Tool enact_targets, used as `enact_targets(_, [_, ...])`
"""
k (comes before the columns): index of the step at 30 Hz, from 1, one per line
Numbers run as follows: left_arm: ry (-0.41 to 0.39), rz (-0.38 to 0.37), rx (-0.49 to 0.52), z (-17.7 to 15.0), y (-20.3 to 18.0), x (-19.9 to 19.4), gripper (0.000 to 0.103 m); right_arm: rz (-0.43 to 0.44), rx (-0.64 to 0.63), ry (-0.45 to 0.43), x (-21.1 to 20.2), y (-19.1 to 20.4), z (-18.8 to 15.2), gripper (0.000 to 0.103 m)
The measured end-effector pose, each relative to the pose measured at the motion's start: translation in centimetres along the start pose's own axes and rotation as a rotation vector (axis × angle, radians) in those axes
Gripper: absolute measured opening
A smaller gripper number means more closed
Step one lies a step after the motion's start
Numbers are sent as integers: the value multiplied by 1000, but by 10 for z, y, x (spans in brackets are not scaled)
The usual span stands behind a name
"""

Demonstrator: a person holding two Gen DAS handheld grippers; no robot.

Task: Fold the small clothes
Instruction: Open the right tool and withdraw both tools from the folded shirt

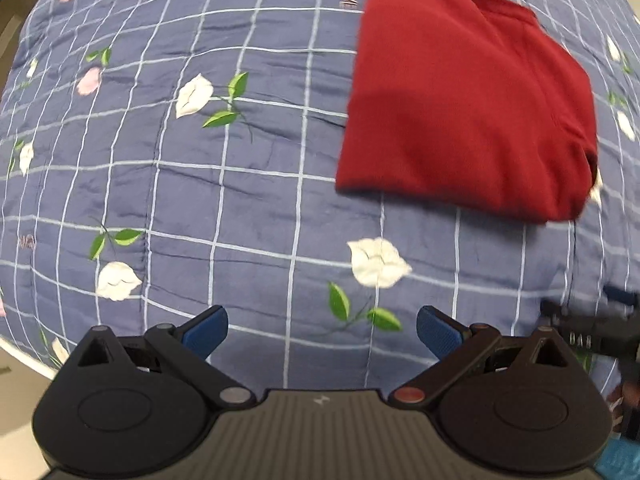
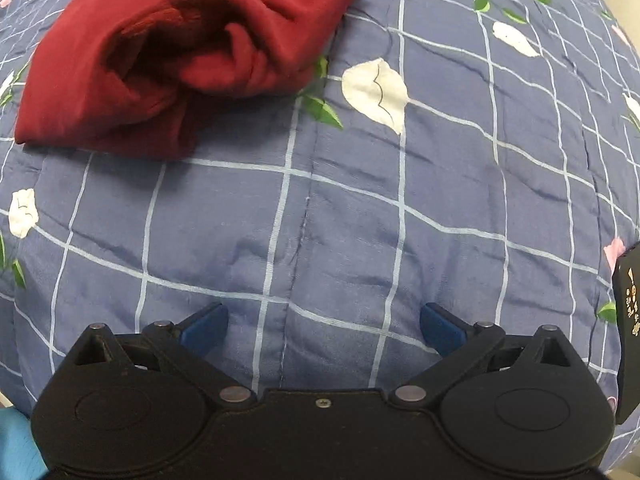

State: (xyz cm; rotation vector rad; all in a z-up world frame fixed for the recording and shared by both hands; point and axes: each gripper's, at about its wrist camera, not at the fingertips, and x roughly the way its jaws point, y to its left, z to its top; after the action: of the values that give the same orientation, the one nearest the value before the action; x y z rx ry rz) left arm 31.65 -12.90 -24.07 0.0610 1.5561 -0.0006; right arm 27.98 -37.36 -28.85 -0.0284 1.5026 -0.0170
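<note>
A dark red garment (image 1: 460,100) lies folded into a flat packet on the blue checked quilt (image 1: 200,184), at the upper right of the left wrist view. In the right wrist view the same red garment (image 2: 172,52) fills the upper left, its rumpled open end facing the camera. My left gripper (image 1: 322,330) hangs open over bare quilt, below and left of the garment, nothing between its blue pads (image 1: 206,330). My right gripper (image 2: 324,328) is also wide open above the quilt (image 2: 360,220), below and right of the garment, holding nothing.
The quilt has white and pink flowers with green leaves. A dark piece of the other gripper (image 1: 592,332) shows at the right edge of the left wrist view. A black object (image 2: 628,320) juts in at the right edge of the right wrist view. Light blue cloth (image 2: 16,448) sits at the lower left corner.
</note>
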Motion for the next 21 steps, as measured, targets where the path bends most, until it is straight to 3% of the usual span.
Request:
enact_targets(7, [0, -8, 88, -4, -2, -9, 103, -41, 43, 51, 4, 10, 12, 103])
enact_targets(11, [-28, -36, 239, 2, -8, -12, 102, -18, 177, 149, 2, 8, 6, 103])
enact_targets(13, [-66, -80, 299, 7, -7, -22, 102, 28, 291, 155, -7, 7, 0, 103])
enact_targets(16, [-104, -157, 352, 14, 0, -34, 102, 117, 440, 70, -38, 12, -10, 103])
enact_targets(21, [-179, -151, 396, 22, 19, -52, 102, 125, 486, -119, -94, 36, -12, 103])
